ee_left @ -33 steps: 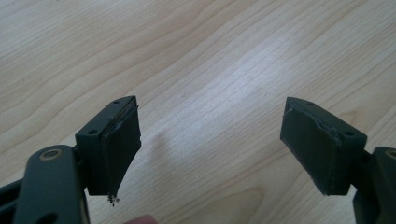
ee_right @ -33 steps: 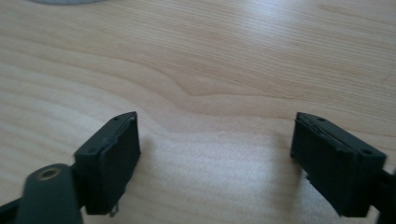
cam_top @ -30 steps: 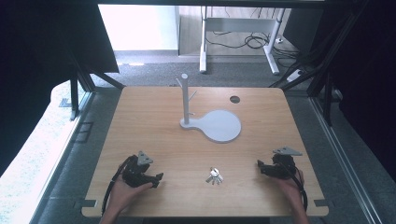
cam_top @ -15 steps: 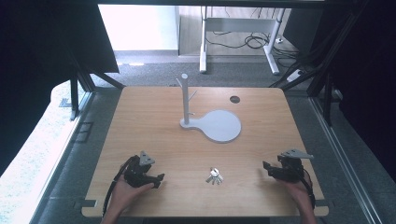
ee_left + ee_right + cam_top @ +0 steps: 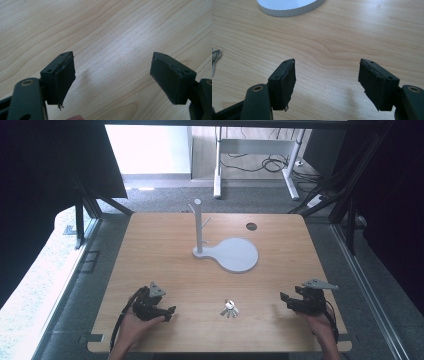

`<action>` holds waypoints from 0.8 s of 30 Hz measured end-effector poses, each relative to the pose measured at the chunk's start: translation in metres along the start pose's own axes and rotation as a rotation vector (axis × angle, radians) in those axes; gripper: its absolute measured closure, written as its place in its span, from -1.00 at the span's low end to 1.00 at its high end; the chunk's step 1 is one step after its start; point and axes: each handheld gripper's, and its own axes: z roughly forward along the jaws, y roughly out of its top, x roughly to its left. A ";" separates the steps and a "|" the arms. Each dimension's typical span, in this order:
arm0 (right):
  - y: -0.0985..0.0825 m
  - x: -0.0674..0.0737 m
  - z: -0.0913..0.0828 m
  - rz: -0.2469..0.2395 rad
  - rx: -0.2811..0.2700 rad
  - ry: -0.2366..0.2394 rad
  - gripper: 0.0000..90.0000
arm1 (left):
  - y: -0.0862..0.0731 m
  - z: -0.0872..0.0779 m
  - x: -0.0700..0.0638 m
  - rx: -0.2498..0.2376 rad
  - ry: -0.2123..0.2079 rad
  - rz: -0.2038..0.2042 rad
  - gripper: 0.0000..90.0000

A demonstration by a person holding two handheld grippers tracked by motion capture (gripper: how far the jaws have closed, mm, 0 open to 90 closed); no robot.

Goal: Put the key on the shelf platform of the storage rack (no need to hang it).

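A small bunch of silver keys (image 5: 229, 308) lies on the wooden table (image 5: 165, 265) near its front edge, between the two hands. A white stand (image 5: 198, 227) with an upright post, short pegs and a round flat base (image 5: 235, 254) sits at the table's middle. My left gripper (image 5: 171, 312) rests low at the front left, held in a hand, jaws wide open over bare wood (image 5: 112, 72). My right gripper (image 5: 283, 300) sits at the front right, open too (image 5: 327, 82), pointing toward the keys (image 5: 215, 60), which show at its view's left edge.
A dark round hole (image 5: 251, 226) is set in the table's far right part. The stand's base edge (image 5: 289, 7) shows at the top of the right gripper view. Beyond the table stand a white desk frame (image 5: 255, 155) and cables on the floor.
The right hand with its gripper has drawn slightly toward the front right corner. The left gripper and the keys have stayed where they were.
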 end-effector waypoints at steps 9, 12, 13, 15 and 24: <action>0.008 0.009 -0.007 -0.018 0.019 0.000 -0.27 | 0.000 0.001 -0.001 0.004 -0.001 0.000 -0.55; 0.012 0.015 -0.008 -0.043 0.029 0.011 -0.23 | 0.000 -0.001 0.001 -0.003 -0.002 -0.007 -0.54; 0.014 0.016 -0.008 -0.050 0.033 0.019 -0.22 | 0.000 -0.003 0.002 -0.007 -0.001 -0.011 -0.54; 0.018 0.020 -0.008 -0.063 0.037 0.035 -0.21 | 0.000 -0.004 0.001 -0.010 -0.003 -0.009 -0.54; 0.037 0.037 -0.007 -0.130 0.117 0.072 -0.17 | 0.001 -0.005 -0.001 -0.014 -0.010 0.001 -0.54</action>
